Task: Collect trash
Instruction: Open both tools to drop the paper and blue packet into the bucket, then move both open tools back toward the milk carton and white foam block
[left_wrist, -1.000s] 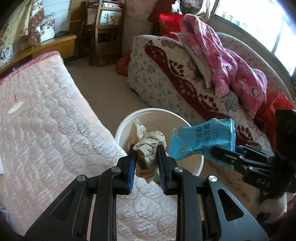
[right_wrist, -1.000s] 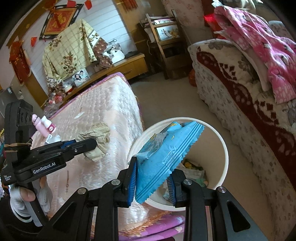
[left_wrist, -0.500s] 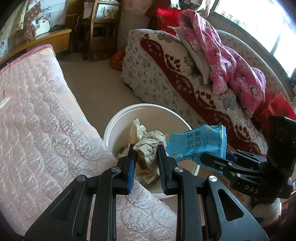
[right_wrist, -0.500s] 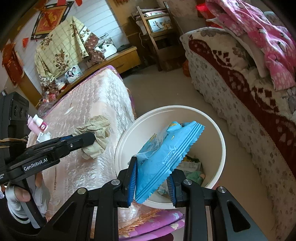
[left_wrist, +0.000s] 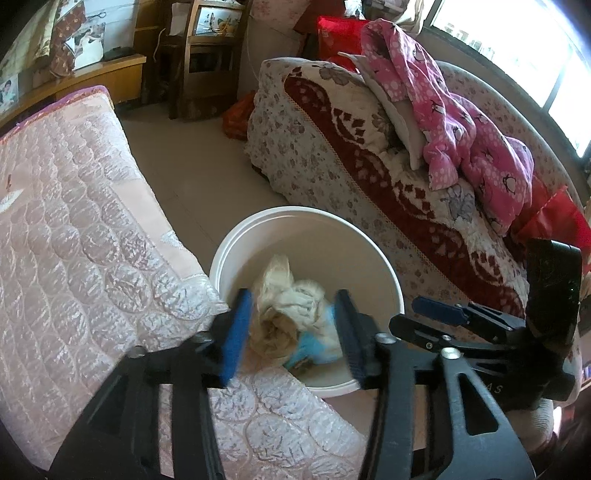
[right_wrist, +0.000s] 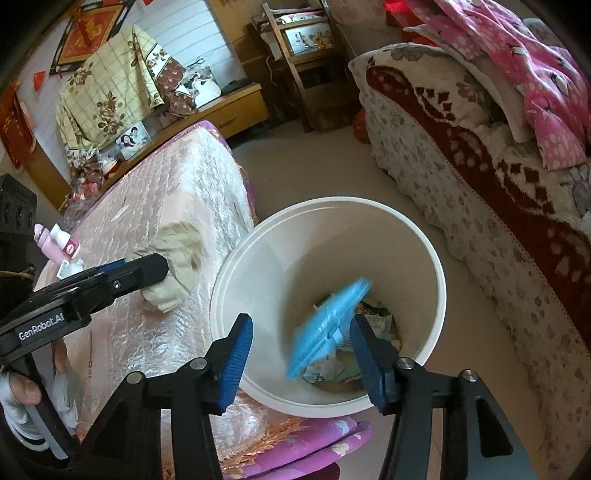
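Blue and blurred, the snack bag (right_wrist: 330, 325) has left the right gripper (right_wrist: 301, 363), whose fingers, clamped on it half a second ago, now stand apart as it drops inside the white bucket (right_wrist: 424, 236). The left gripper (left_wrist: 291, 325) has likewise spread its fingers, freeing the crumpled beige paper (left_wrist: 284, 306) over the bucket (left_wrist: 258, 225). Only the right wrist view shows older litter (right_wrist: 373, 314) at the bottom and pink bottles (right_wrist: 59, 245) on the bed (right_wrist: 184, 177).

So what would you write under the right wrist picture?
Open right gripper drops a blue snack bag into the white bucket.
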